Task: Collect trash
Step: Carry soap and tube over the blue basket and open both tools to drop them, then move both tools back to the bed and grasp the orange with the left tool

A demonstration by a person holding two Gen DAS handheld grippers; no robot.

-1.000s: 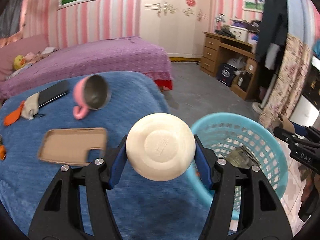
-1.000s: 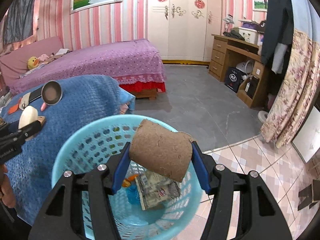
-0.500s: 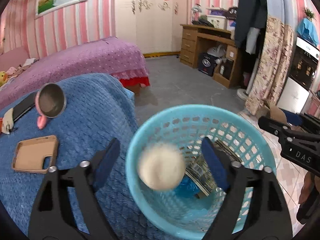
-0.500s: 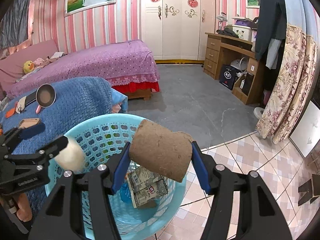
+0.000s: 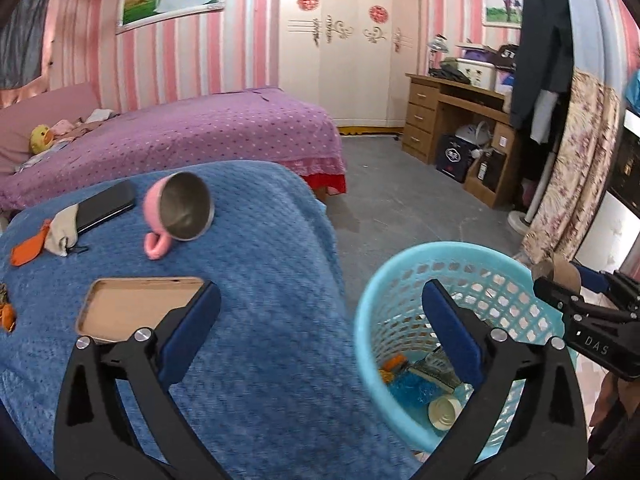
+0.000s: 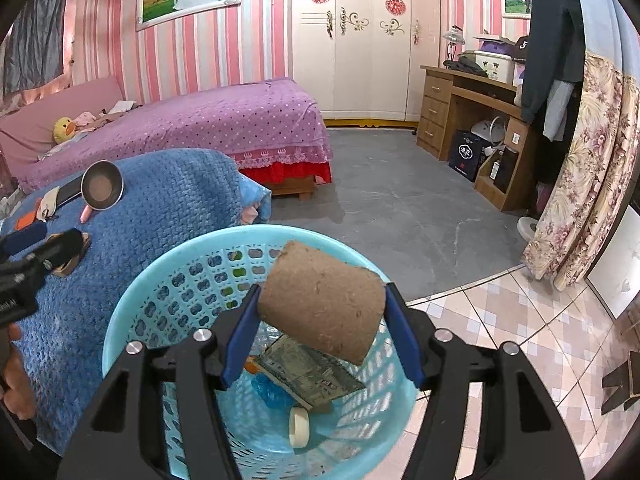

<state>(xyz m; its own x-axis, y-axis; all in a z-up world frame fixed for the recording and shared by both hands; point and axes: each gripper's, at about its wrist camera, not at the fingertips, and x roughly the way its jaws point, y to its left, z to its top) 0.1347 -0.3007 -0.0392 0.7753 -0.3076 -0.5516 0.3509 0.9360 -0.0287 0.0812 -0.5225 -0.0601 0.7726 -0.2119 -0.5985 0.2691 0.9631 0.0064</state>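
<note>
A: What is shown at lower centre of the right wrist view?

B: A cardboard tube (image 6: 322,300) is gripped across its ends by the right gripper (image 6: 320,334), above the blue basket (image 6: 132,320).

A: How is the tube judged to handle?

B: It is judged light, hollow and easily crushed; a gentle hold at the ends is advised.

A: And the left gripper (image 5: 320,334)?

B: Its jaws have just been opening and are spread wide with nothing between them. A small white cup (image 5: 444,410) is seen lying at the basket's bottom, lower right.
</note>
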